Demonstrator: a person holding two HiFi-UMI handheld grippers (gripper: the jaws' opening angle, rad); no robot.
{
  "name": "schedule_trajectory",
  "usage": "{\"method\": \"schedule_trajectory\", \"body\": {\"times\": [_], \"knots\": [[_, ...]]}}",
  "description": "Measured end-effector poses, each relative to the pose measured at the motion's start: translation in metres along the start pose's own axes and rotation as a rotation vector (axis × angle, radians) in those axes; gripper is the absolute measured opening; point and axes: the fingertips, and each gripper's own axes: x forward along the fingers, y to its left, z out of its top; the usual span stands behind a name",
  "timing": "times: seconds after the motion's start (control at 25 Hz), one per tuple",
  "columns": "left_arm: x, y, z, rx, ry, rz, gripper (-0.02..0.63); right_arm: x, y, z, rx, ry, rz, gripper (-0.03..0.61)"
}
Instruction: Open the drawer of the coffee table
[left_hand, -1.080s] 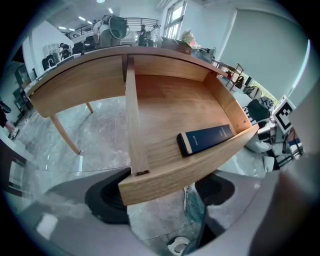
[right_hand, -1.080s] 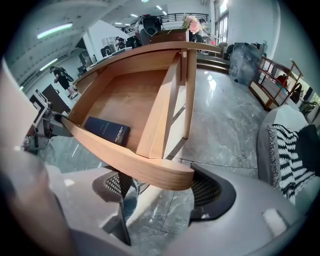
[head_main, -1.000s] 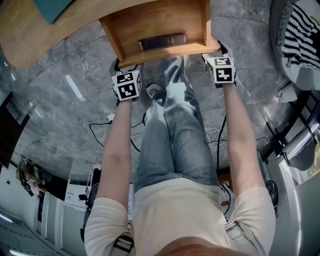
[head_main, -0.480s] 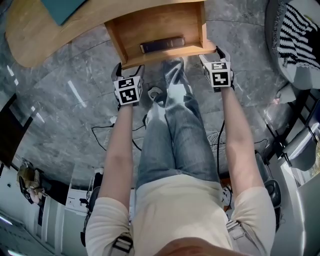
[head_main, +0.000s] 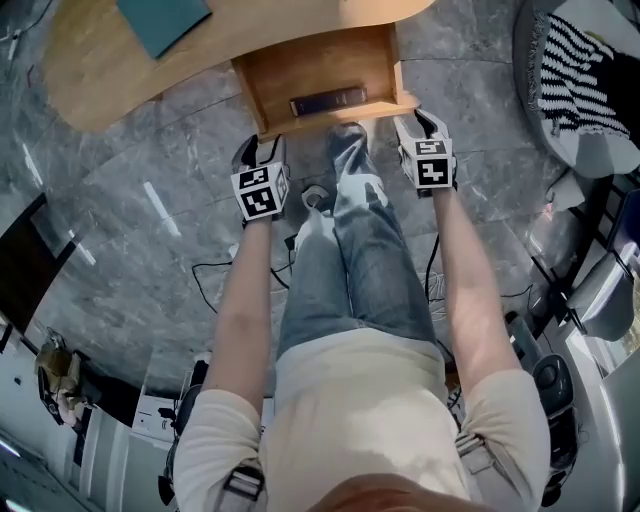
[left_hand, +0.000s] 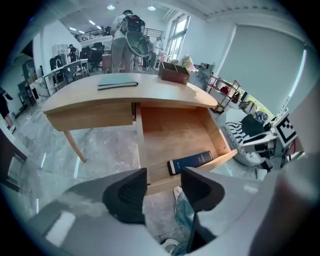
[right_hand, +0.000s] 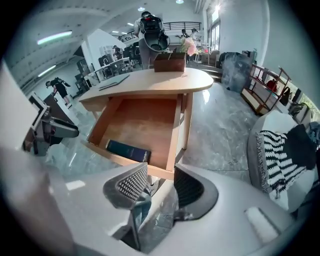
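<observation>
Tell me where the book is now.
In the head view, top centre, the book lies in the open drawer, near its front wall.

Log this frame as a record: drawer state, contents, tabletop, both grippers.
drawer: drawer of the coffee table stands pulled open
contents: one dark blue book lying by the front panel
tabletop: teal notebook
left: left gripper off the drawer; jaws just closed partway, nothing between them
right: right gripper off the drawer; jaws just closed partway, nothing between them
</observation>
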Motion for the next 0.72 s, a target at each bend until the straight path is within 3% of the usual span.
{"method": "schedule_trajectory", "body": {"times": [0.2,0.32,0.52,0.72], "knots": [[-0.038,-0.009,0.016,-0.005,-0.054,0.004,0.109,-0.041,0.016,0.02,0.019,-0.07,-0.03,0.05],[-0.061,-0.021,0.023,-0.018,-0.085,-0.008,0.09,-0.072,0.023,0.036,0.047,-0.133,-0.05,0.005],[-0.104,-0.041,0.042,-0.069,-0.157,-0.035,0.002,-0.117,0.049,0.055,0.028,-0.211,-0.029,0.003],[-0.152,-0.059,0.067,-0.114,-0.231,-0.069,0.002,-0.167,0.089,0.081,-0.01,-0.297,0.023,0.003]]}}
